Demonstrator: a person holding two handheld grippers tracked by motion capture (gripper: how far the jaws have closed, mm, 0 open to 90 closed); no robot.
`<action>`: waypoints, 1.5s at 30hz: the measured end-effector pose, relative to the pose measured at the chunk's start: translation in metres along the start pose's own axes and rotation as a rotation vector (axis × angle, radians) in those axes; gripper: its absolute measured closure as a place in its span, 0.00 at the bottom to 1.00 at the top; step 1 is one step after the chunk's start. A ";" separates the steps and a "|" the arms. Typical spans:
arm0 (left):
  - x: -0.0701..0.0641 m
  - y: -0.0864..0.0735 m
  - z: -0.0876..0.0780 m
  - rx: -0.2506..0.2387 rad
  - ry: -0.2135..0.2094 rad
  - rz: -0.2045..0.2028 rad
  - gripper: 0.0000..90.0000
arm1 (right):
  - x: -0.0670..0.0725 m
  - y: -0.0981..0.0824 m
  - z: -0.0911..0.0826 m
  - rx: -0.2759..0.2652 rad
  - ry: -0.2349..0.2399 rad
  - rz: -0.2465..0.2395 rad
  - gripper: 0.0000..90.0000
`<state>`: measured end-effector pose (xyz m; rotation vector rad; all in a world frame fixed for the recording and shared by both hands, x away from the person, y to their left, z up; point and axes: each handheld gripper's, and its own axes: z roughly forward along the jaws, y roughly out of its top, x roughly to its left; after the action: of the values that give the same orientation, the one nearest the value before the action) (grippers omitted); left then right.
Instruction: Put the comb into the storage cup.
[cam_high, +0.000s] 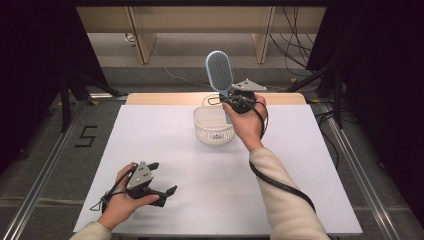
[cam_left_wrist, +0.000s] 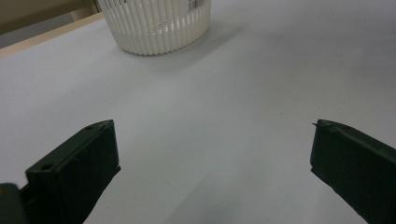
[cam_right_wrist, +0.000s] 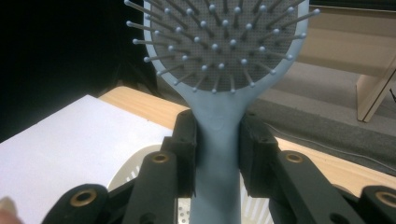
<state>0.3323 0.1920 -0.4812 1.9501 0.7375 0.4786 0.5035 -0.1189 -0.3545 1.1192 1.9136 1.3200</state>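
**Desk:** What have you got in the right gripper?

**Me:** My right gripper (cam_high: 231, 102) is pinching a blue hairbrush (cam_high: 219, 71) by its handle. In the right gripper view the two jaws press on either side of the handle, just below the neck, and the bristled head (cam_right_wrist: 219, 42) stands straight up at twelve o'clock from the grip. The bristles face the camera.

**Desk:** And where is that over the table?

**Me:** In the high view my right hand (cam_high: 246, 120) is raised near the far edge of the white table (cam_high: 165, 145), with the brush upright. The white basket (cam_high: 214, 125) sits just beside my hand, at about nine o'clock from it. The bottom of the handle drops toward the basket's far rim; I cannot tell whether it touches it. In the right gripper view I see the basket's slatted wall (cam_right_wrist: 135, 163) below and behind the jaws.

**Desk:** The left side?

**Me:** My left gripper (cam_high: 164, 177) rests low at the near left of the table, at roughly seven o'clock from the basket and well apart from it. Its jaws are spread wide with bare table between them. In the left gripper view the basket (cam_left_wrist: 156, 28) stands at about eleven o'clock ahead of them.
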 end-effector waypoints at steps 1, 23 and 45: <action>0.000 0.000 0.000 0.001 0.001 0.000 0.01 | 0.000 0.000 0.000 -0.001 0.002 0.000 0.79; 0.000 0.000 0.000 -0.002 -0.003 0.001 0.01 | 0.004 0.004 0.017 0.003 0.010 -0.001 0.79; 0.000 0.001 0.000 -0.003 -0.001 0.000 0.01 | 0.006 0.003 0.026 0.002 0.012 -0.018 0.79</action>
<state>0.3324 0.1914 -0.4808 1.9477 0.7353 0.4785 0.5228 -0.1008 -0.3611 1.0949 1.9302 1.3181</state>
